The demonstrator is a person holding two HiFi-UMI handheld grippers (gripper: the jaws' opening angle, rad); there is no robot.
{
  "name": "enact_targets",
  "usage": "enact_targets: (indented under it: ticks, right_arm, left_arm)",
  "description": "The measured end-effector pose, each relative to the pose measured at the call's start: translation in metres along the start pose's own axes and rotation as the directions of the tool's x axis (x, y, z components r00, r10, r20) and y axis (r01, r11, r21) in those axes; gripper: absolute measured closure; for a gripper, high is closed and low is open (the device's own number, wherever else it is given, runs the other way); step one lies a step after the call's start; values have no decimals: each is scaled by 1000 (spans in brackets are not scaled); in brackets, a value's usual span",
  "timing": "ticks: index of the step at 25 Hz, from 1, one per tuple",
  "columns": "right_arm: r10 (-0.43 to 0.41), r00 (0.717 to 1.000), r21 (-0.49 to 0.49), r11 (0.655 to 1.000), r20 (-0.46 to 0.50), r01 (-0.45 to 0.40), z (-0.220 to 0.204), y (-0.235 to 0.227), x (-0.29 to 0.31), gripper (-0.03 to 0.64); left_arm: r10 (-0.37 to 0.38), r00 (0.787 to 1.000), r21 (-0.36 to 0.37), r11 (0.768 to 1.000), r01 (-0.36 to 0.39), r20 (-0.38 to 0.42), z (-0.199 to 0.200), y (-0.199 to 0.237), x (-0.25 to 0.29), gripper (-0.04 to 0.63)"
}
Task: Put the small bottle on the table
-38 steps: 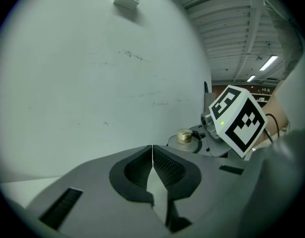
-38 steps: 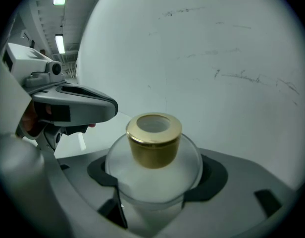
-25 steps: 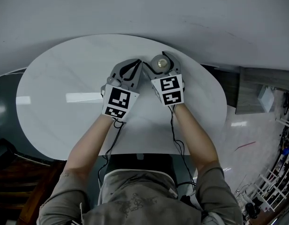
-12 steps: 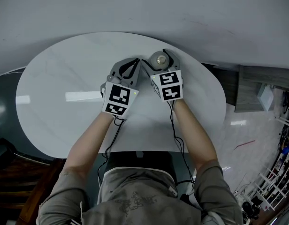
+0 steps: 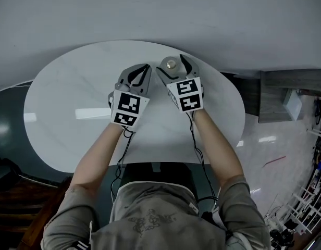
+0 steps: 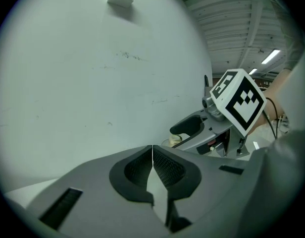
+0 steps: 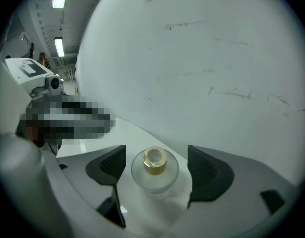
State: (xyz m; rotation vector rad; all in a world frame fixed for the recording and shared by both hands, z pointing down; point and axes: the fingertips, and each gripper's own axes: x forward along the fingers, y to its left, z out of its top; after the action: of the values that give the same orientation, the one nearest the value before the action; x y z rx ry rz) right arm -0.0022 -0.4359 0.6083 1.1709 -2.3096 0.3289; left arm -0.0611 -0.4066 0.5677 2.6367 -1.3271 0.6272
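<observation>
A small clear bottle (image 7: 155,172) with a gold cap stands upright on the white oval table (image 5: 72,113). It is also in the head view, bottle (image 5: 171,65), near the table's far edge. My right gripper (image 7: 157,157) is open, one pad on each side of the bottle with a gap at both sides. In the head view the right gripper (image 5: 171,61) frames the bottle. My left gripper (image 6: 152,152) is shut with its pads pressed together and nothing between them. It lies just left of the right one, left gripper (image 5: 145,67).
A pale wall rises right behind the table's far edge. A dark chair (image 5: 9,171) stands at the lower left. A grey cabinet (image 5: 285,95) and shelves with clutter are off the table's right side. The person's body is at the table's near edge.
The right gripper's jaws stand wider round the bottle than a second ago. The left gripper has drawn slightly left, away from the right one. The bottle stays on the table.
</observation>
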Motion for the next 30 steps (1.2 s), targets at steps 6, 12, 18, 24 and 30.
enact_targets:
  ticks: [6, 12, 18, 24, 30]
  right_arm:
    - [6, 999, -6, 1000, 39, -5, 39, 1, -40, 267]
    - [-25, 989, 4, 1000, 143, 25, 90, -11, -91, 268]
    - [-74, 972, 2, 997, 224, 76, 138, -18, -146, 270]
    - [-152, 931, 19, 988, 333, 155, 175, -29, -207, 383]
    - [-178, 890, -21, 978, 419, 206, 208, -16, -272, 449]
  left_arm:
    - [20, 999, 29, 999, -20, 29, 39, -3, -22, 575]
    - [26, 998, 72, 997, -31, 61, 84, -6, -42, 575]
    - [42, 989, 126, 990, -60, 140, 138, -9, -77, 575]
    - [54, 976, 144, 986, -86, 212, 189, -17, -114, 575]
    - [60, 959, 154, 982, -106, 277, 230, -24, -156, 575]
